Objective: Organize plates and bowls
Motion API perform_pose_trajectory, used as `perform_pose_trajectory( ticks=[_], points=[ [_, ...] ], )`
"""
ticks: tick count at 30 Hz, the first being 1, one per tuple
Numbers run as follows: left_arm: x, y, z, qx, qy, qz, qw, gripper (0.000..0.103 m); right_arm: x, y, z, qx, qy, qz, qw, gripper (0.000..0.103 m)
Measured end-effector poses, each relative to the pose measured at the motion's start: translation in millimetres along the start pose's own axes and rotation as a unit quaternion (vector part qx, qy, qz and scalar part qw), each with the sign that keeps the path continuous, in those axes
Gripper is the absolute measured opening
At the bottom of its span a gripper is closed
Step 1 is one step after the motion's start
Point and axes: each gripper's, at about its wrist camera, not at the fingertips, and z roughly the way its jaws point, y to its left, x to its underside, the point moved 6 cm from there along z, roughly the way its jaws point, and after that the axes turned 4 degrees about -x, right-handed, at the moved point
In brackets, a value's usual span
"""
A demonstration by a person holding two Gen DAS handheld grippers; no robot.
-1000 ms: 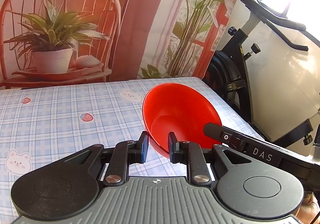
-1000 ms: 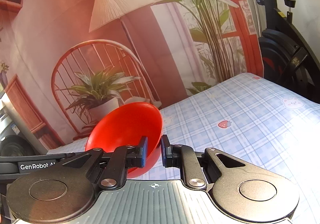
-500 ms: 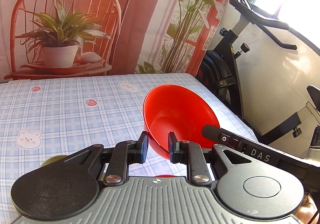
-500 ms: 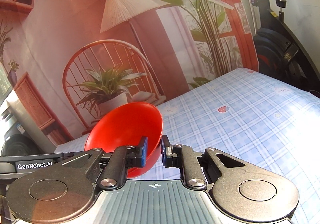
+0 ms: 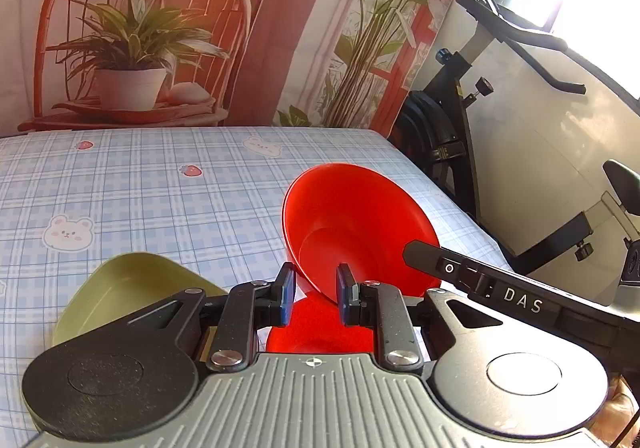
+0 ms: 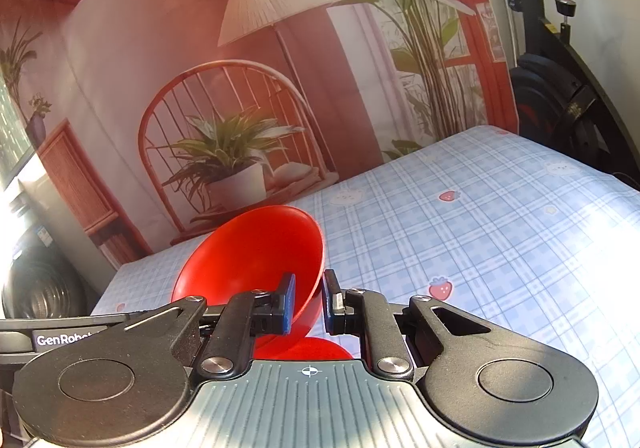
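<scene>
Both grippers are shut on the rim of one red bowl, held tilted above the table. In the left wrist view my left gripper (image 5: 312, 296) pinches the bowl (image 5: 360, 224) at its near rim, and the right gripper's body (image 5: 500, 296) reaches in from the right. In the right wrist view my right gripper (image 6: 308, 304) pinches the same bowl (image 6: 252, 252) at its right rim. A second red dish (image 5: 320, 332) lies below the bowl; it also shows in the right wrist view (image 6: 316, 348). A pale green bowl (image 5: 128, 288) sits on the table to the left.
The table has a blue plaid cloth (image 5: 140, 199) with bear and strawberry prints. A printed backdrop (image 5: 160, 27) hangs behind the far edge. An exercise bike (image 5: 460, 119) stands past the table's right edge.
Both grippers have tipped downward with the red bowl. The green bowl and the second red dish have come into view below.
</scene>
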Motion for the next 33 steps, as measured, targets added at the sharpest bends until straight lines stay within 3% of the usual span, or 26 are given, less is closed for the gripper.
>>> perform_pose_trajectory(
  ticks=[23, 33],
  points=[
    [49, 3, 2, 0.002, 0.048, -0.012, 0.9988, 0.022, 60, -10, -17, 0.011, 0.047, 0.005, 0.999, 0.015],
    [53, 4, 5, -0.006, 0.059, -0.009, 0.9982, 0.022, 63, -12, -14, 0.013, 0.055, 0.009, 0.998, 0.015]
  ],
)
